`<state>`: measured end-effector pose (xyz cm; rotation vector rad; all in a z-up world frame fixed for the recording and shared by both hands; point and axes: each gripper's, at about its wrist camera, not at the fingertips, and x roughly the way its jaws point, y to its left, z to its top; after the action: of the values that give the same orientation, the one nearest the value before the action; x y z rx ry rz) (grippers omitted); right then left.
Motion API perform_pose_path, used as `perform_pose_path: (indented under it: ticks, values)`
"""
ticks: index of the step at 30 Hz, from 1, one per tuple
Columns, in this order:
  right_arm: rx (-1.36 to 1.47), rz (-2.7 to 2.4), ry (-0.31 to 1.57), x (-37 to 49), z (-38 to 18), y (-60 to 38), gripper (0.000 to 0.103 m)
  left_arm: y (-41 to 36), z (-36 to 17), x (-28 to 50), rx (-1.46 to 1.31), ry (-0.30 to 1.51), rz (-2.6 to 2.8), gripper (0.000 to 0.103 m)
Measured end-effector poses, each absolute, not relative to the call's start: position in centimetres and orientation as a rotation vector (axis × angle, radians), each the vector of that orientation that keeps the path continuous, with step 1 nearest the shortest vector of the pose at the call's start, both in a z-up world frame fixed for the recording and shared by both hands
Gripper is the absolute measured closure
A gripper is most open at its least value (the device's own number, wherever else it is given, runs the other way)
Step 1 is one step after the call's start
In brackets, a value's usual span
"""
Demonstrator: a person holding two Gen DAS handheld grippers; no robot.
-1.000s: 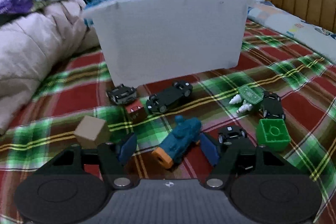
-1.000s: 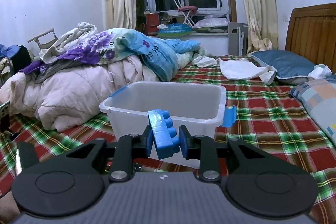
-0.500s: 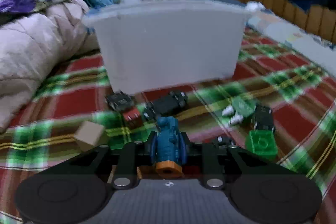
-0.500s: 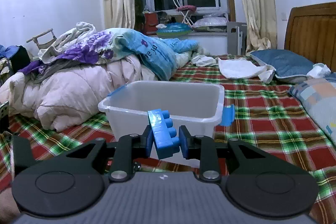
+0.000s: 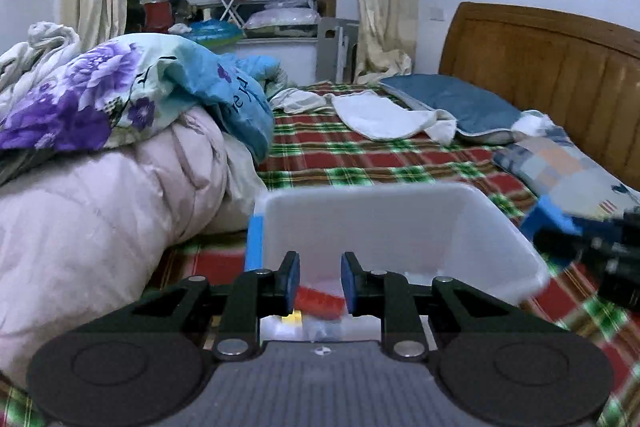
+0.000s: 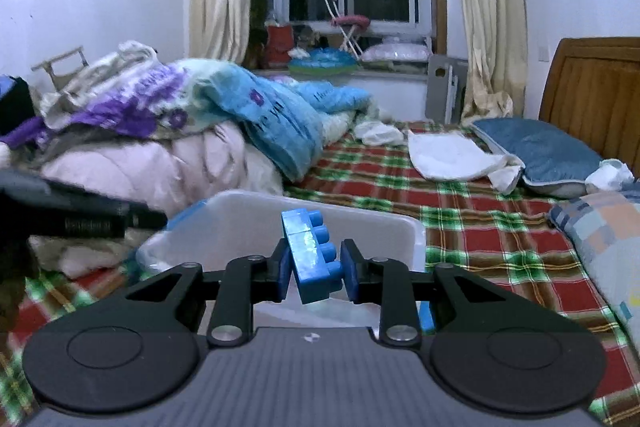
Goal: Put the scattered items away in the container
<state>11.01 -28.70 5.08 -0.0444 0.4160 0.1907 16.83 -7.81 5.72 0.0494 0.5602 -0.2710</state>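
Observation:
The white plastic bin (image 5: 400,227) with blue handles sits on the plaid bed. My left gripper (image 5: 319,283) is above the bin's near rim, jaws partly apart with nothing between them. A red piece (image 5: 320,303) and a small yellow piece (image 5: 296,317) lie in the bin below it. The blue toy train is not in view. My right gripper (image 6: 316,273) is shut on a blue studded brick (image 6: 312,259), held over the bin (image 6: 248,227). It shows blurred at the right of the left wrist view (image 5: 592,247).
A pink quilt (image 5: 100,219) and a floral blanket (image 5: 120,91) are piled to the left of the bin. Pillows (image 5: 452,107) and a white cloth (image 5: 380,115) lie beyond it. A wooden headboard (image 5: 540,67) stands at right. The plaid sheet (image 6: 500,247) stretches right.
My left gripper closed on the blue toy train, lifted from the bed up to the bin, and now has its jaws apart and empty. My right gripper moved closer over the bin with the brick.

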Motion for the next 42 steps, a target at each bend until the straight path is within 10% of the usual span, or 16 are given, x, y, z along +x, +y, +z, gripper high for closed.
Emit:
perform_pose_path:
  ticks: [9, 13, 21, 27, 31, 42]
  values:
    - [-0.048, 0.164, 0.472, 13.6, 3.0, -29.6, 0.073, -8.2, 4.2, 17.5, 0.058, 0.584, -0.274, 0.075]
    - [-0.014, 0.213, 0.417, 10.7, 3.7, -30.0, 0.073, -5.2, 1.6, 9.6, 0.127, 0.515, -0.298, 0.023]
    - [-0.003, 0.264, 0.397, 6.5, 4.4, -28.8, 0.073, -3.0, -8.4, 3.8, 0.221, 0.657, -0.244, 0.033]
    - [-0.033, 0.267, 0.385, 5.7, 5.4, -28.0, 0.073, -3.1, -9.6, 6.2, 0.161, 0.728, -0.245, 0.036]
    - [-0.03, 0.264, 0.384, 5.7, 5.5, -27.9, 0.073, -3.5, -10.1, 7.0, 0.12, 0.766, -0.261, 0.061]
    - [-0.017, 0.259, 0.382, 5.1, 5.5, -28.1, 0.073, -3.6, -6.5, 4.7, 0.098, 0.674, -0.26, 0.062]
